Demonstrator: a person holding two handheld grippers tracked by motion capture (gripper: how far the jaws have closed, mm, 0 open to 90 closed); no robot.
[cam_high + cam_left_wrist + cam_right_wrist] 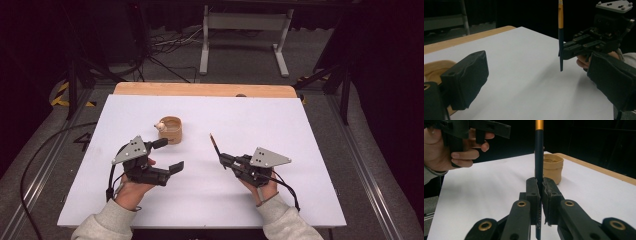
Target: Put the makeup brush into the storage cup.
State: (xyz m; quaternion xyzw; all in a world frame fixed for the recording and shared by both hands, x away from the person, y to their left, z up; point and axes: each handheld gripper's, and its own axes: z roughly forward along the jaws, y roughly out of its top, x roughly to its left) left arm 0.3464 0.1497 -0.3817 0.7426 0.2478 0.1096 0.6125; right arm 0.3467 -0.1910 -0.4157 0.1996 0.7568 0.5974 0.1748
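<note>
Holding a brush over the white table

Spreading widest, the white table (280,130) lies under both tongs. The cup (171,129) sits just ahead of the left gripper (168,155), jaws apart. The right gripper (540,192) clamps the brush (539,152).

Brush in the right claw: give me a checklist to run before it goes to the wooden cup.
1. Right claw shut on the brush: ok.
2. Brush upright in the grip: ok, roughly vertical in both claw views.
3. Brush end off the white table: ok.
4. Wooden cup upright, mouth open: ok.
5. Left claw open, beside the cup: ok.
6. Cup's contents: cannot tell.
</note>
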